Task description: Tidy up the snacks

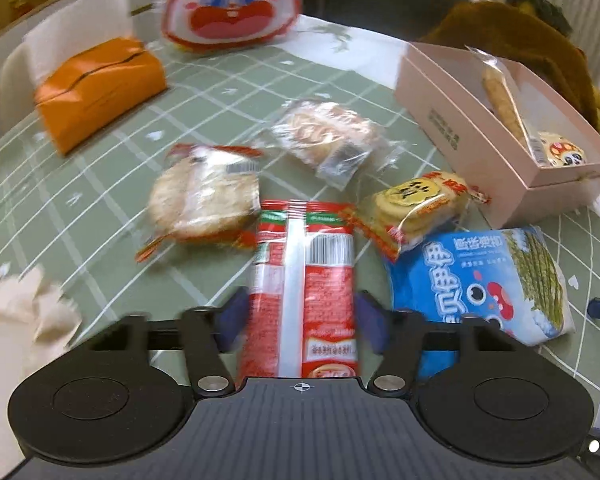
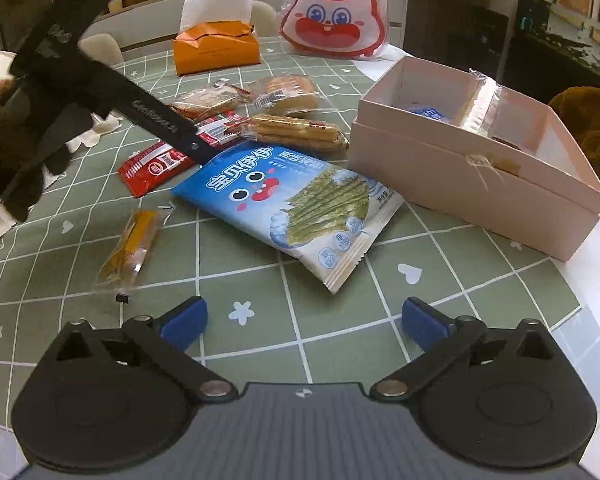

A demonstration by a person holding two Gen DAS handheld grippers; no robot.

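Note:
My left gripper (image 1: 300, 320) is shut on a long red snack packet (image 1: 302, 280), its blue pads against both sides; the packet also shows in the right wrist view (image 2: 160, 164) under the left gripper's black body (image 2: 100, 88). My right gripper (image 2: 304, 320) is open and empty above the green tablecloth, near a blue seaweed bag (image 2: 292, 200), which the left wrist view (image 1: 480, 284) also shows. A pink box (image 2: 476, 184) (image 1: 460, 120) at the right holds a few snacks. Rice cracker packets (image 1: 204, 196), a yellow biscuit pack (image 1: 416, 204) and a clear pastry pack (image 1: 324, 136) lie loose.
An orange tissue box (image 1: 100, 88) (image 2: 216, 50) and a rabbit-face bag (image 1: 232, 4) (image 2: 336, 16) stand at the back. A small yellow snack (image 2: 132, 244) lies front left. A brown plush (image 1: 512, 32) sits behind the box. Crumpled white tissue (image 1: 16, 312) lies left.

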